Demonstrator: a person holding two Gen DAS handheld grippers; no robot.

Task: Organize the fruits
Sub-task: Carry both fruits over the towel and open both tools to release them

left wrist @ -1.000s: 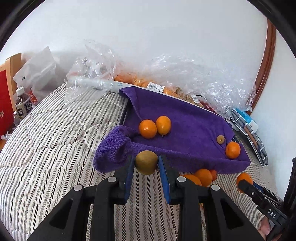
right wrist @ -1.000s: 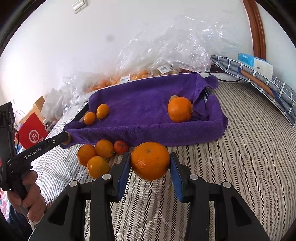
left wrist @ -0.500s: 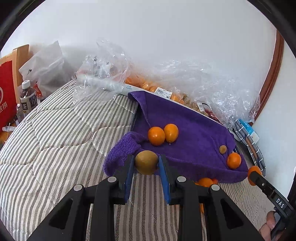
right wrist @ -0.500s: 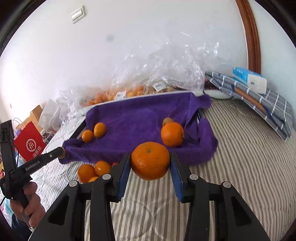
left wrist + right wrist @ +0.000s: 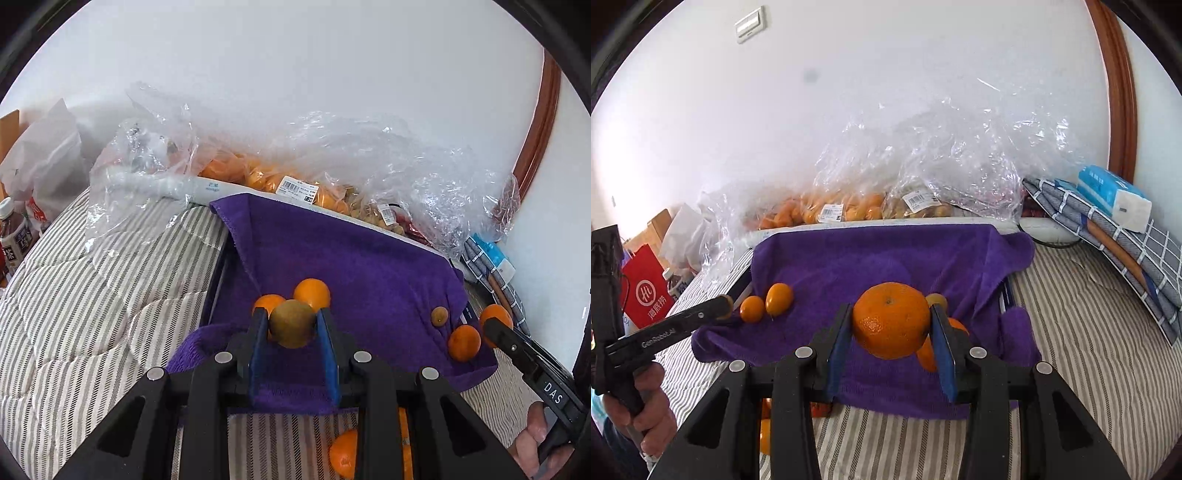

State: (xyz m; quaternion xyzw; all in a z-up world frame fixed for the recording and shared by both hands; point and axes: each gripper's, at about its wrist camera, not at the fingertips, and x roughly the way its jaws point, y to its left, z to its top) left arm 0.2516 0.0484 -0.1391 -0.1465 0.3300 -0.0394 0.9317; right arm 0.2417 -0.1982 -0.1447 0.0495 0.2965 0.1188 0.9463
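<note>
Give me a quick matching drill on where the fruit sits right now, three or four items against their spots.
Things:
1. round brownish-green fruit
2. large round orange
3. pair of small oval orange fruits
4. bagged oranges in clear plastic

Places:
A. behind the purple towel, against the wall
B. clamped in the right gripper
C. lying loose on the purple towel's left part
D. clamped in the left gripper

Pairs: 1-D, 2-B, 3-C, 4-A
</note>
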